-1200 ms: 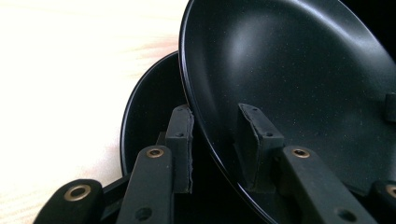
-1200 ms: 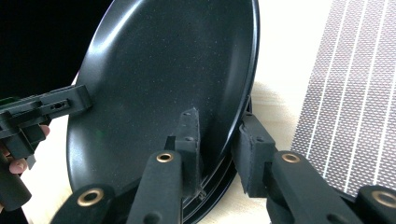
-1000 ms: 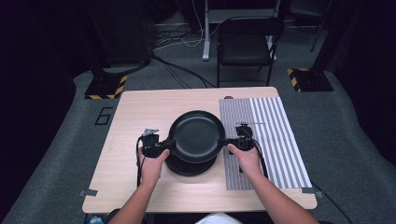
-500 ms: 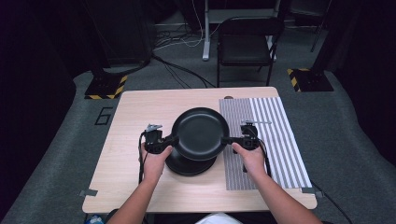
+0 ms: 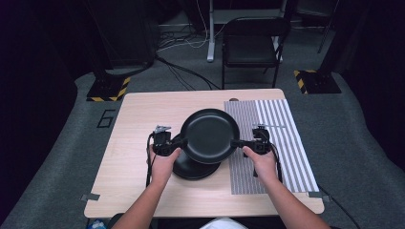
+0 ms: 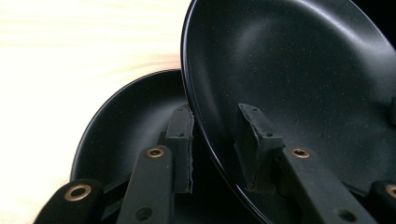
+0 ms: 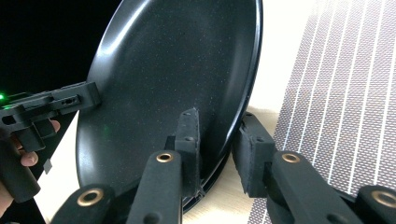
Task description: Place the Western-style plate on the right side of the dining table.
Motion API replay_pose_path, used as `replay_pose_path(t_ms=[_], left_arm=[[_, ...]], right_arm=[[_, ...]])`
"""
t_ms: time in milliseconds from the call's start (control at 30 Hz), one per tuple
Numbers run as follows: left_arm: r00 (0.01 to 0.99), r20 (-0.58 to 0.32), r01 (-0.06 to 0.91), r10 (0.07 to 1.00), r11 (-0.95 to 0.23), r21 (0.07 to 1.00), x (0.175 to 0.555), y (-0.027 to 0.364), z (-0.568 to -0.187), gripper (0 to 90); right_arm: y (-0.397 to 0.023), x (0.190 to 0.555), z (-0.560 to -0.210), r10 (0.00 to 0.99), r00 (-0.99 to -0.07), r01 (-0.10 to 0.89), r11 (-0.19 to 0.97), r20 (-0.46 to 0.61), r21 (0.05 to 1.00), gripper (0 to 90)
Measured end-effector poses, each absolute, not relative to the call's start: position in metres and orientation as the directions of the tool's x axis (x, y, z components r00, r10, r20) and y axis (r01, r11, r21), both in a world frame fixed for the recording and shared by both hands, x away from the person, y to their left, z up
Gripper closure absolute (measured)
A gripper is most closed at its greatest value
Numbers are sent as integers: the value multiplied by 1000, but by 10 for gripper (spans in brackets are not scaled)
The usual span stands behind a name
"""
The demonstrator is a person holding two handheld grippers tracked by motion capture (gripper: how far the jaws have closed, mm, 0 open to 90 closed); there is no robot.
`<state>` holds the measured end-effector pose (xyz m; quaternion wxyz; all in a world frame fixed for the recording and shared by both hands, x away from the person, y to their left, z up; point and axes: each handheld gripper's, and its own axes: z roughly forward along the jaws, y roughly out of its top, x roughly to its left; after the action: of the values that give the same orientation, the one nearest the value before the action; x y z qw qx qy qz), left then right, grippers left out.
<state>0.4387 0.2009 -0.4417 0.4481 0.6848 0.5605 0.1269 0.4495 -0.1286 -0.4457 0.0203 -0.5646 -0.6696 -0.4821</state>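
A black plate (image 5: 209, 135) hangs tilted above a second black plate (image 5: 191, 169) that lies on the wooden table (image 5: 143, 114). My left gripper (image 5: 179, 142) is shut on the raised plate's left rim and my right gripper (image 5: 236, 143) on its right rim. In the left gripper view, my left gripper (image 6: 215, 112) straddles the raised plate (image 6: 289, 60), one pad inside and one beneath, with the lower plate (image 6: 126, 121) behind. In the right gripper view, my right gripper (image 7: 219, 116) clamps the raised plate (image 7: 173, 70), and the left gripper (image 7: 70, 100) holds the far edge.
A grey striped mat (image 5: 282, 138) covers the right part of the table, just right of the plates. A black chair (image 5: 250, 47) stands beyond the far edge. Bare wood lies to the left and at the back.
Both hands and the raised plate have shifted slightly to the right, and more of the lower plate now shows beneath it. Both grips are unchanged.
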Motion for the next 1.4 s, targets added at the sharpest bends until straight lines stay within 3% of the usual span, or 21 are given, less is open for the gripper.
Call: replay_pose_path(t_ms=[1400], left_arm=[[380, -314, 647, 870, -7, 763, 449, 172, -427, 673]], right_arm=[[-157, 445, -443, 716, -331, 772, -169, 615, 612, 723]])
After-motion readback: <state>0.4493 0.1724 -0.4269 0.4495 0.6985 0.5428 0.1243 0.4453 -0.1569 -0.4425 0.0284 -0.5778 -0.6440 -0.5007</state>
